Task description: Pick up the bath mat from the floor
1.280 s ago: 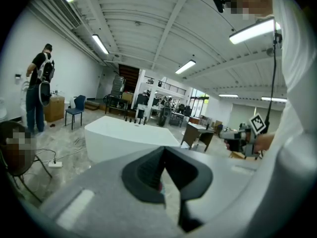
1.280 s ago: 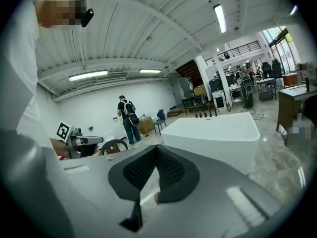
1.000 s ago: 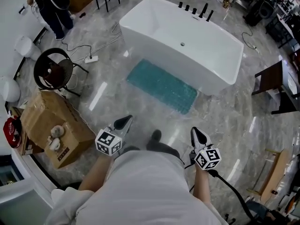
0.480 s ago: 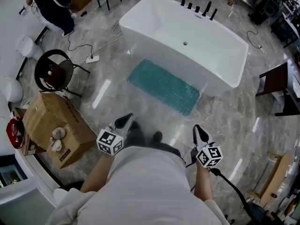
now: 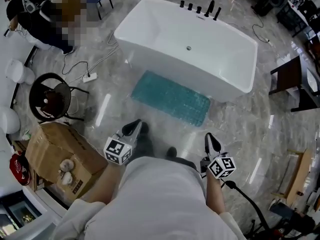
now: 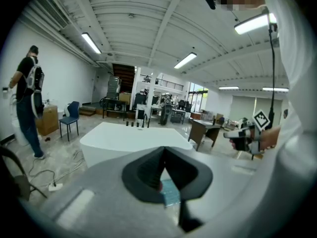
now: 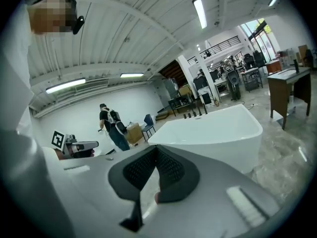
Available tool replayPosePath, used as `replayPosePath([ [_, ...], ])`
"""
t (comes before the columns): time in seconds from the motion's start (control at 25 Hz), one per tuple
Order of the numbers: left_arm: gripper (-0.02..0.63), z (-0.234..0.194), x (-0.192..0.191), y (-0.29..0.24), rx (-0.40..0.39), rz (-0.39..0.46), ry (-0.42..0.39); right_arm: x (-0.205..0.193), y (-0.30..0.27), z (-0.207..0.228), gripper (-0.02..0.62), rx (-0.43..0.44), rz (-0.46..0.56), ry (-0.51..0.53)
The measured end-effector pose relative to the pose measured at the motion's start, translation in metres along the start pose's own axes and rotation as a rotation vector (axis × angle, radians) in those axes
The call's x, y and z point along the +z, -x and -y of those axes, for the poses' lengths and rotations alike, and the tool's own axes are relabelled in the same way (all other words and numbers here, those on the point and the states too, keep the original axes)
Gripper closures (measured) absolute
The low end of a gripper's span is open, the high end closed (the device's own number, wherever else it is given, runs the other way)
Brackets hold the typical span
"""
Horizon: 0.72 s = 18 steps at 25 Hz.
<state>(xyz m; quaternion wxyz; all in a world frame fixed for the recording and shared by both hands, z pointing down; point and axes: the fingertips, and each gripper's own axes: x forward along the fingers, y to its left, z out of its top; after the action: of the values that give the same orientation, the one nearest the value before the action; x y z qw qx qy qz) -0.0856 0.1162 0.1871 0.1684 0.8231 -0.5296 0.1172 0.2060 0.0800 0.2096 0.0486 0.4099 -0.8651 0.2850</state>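
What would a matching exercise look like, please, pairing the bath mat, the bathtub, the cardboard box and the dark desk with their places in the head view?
Things:
1 bath mat
2 bathtub
3 cardboard box
4 dark desk

Places:
a right edge
b lower left
c on the floor, along the bathtub's near side
d top centre

Pairs: 1-c, 2-d, 3-b, 4-a

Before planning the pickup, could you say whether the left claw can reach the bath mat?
Likely yes: only bare floor lies between the left claw and the bath mat, though the claw is shut.
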Motion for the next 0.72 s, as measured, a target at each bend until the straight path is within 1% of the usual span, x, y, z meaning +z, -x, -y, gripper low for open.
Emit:
replayPosePath([
  [0.12,0.606,-0.041,0.013,-0.014,-0.034,-0.023,-0.077,0.008,-0.030,-0.011,0.592,-0.042,0.028,-0.023],
  [0.2,0.607,-0.068,0.020,-0.023,-0.069,-0.035,-0.106,0.010,-0.049,-0.017,0.592,-0.076,0.031,-0.029],
  [0.32,0.607,-0.102,0.029,-0.037,-0.135,-0.048,-0.120,0.014,-0.078,-0.026,0.592,-0.123,0.029,-0.029],
  [0.52,0.607,-0.148,0.033,-0.071,-0.207,-0.077,-0.171,0.008,-0.126,-0.034,0.592,-0.148,0.008,0.007],
  [0.64,0.607,-0.170,0.030,-0.086,-0.242,-0.088,-0.194,0.002,-0.148,-0.030,0.592,-0.203,0.023,-0.026],
  [0.72,0.607,-0.182,0.028,-0.095,-0.260,-0.093,-0.194,0.003,-0.159,-0.029,0.592,-0.238,0.036,-0.038],
])
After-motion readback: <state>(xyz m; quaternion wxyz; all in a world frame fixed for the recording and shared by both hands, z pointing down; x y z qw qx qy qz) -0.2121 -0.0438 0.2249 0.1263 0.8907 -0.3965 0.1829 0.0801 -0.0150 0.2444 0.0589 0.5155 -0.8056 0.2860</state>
